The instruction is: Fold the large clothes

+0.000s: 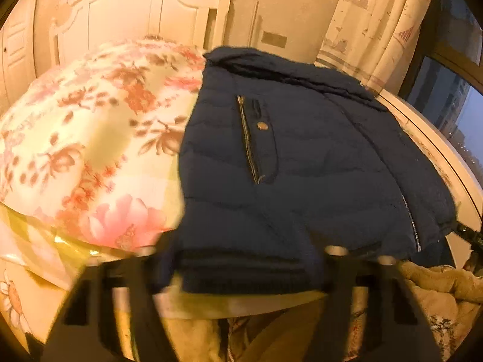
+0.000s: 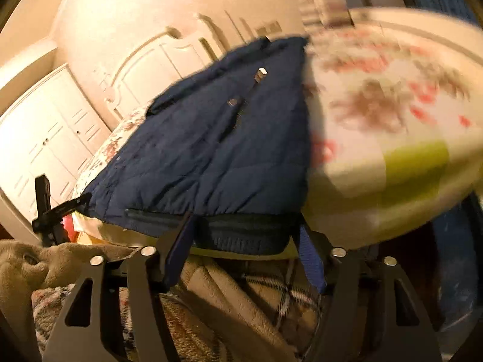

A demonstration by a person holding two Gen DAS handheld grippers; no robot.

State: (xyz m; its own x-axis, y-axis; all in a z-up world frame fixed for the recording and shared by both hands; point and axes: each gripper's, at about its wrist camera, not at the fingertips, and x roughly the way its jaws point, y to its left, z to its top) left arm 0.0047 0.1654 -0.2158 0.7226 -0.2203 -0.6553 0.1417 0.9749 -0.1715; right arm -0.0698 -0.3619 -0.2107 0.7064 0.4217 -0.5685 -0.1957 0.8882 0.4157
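A dark navy quilted puffer jacket (image 1: pixel 302 157) lies spread flat across a bed covered by a cream bedspread printed with pink and orange flowers (image 1: pixel 90 138), its ribbed hem at the bed's near edge and its collar toward the carved white wooden headboard (image 1: pixel 135 15). A gold-coloured pocket zip and a small round gold snap show on its front, and a silver main zip runs along one side. The left gripper (image 1: pixel 244 259), made of black plastic, sits at the hem with the ribbed band between its two fingers; the jaws are about half spread, and blur makes it hard to tell whether the pads actually press the cloth. The right gripper (image 2: pixel 244 238) is at the hem too, seen from the other side, half spread with the band between its blue-padded fingers (image 2: pixel 311 259); whether it truly grips is likewise unclear. The bedspread in the right view is heavily smeared by motion. Below the bed edge, partly cut off by the gripper frames, lie a tan fleece blanket (image 2: pixel 36 259) and plaid fabric (image 2: pixel 286 295). A patterned cream curtain (image 1: pixel 377 30) and a dark window (image 1: pixel 446 96) sit beyond the jacket in the left view.
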